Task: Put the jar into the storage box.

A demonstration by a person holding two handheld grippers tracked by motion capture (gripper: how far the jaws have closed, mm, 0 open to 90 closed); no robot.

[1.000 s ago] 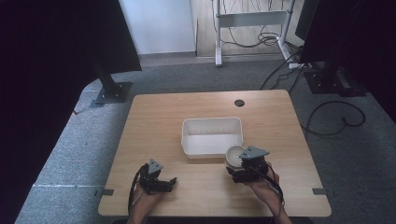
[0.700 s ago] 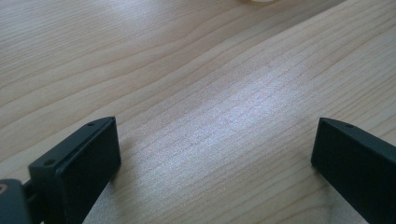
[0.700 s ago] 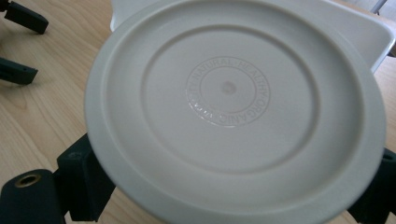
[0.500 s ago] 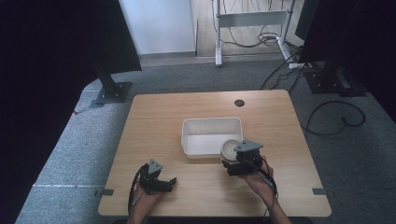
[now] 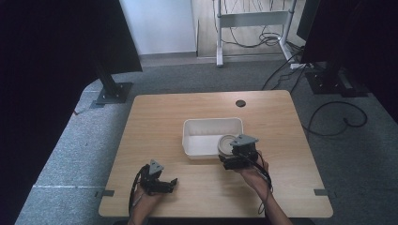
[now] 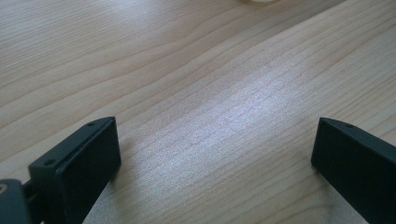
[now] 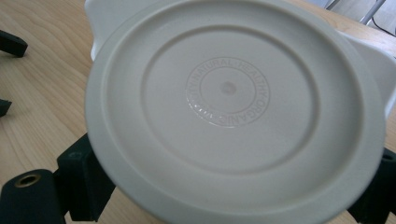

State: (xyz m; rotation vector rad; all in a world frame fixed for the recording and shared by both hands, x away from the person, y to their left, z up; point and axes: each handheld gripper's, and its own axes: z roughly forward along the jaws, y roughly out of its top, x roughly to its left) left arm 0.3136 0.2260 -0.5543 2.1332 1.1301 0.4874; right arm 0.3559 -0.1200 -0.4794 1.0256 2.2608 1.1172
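My right gripper [image 5: 233,152] is shut on a round off-white dish [image 5: 226,144], gripping it by its near rim. The dish [image 7: 229,107] stands tilted with its embossed underside facing the right gripper view, and one black finger [image 7: 84,184] shows below its lower left edge. It hangs over the front right corner of a white rectangular bin [image 5: 212,126] in the middle of the table. My left gripper [image 5: 164,185] rests low on the table near the front left. It [image 6: 217,158] is open, with bare wood between its fingers.
The wooden table [image 5: 155,122] has a dark round cable hole [image 5: 241,103] near its far edge. The bin's white wall [image 7: 95,18] shows behind the dish. Black stands and cables occupy the floor beyond the table.
My right gripper has carried the dish left and slightly away from me, so that it overlaps the bin's front right corner. The left gripper has not moved.
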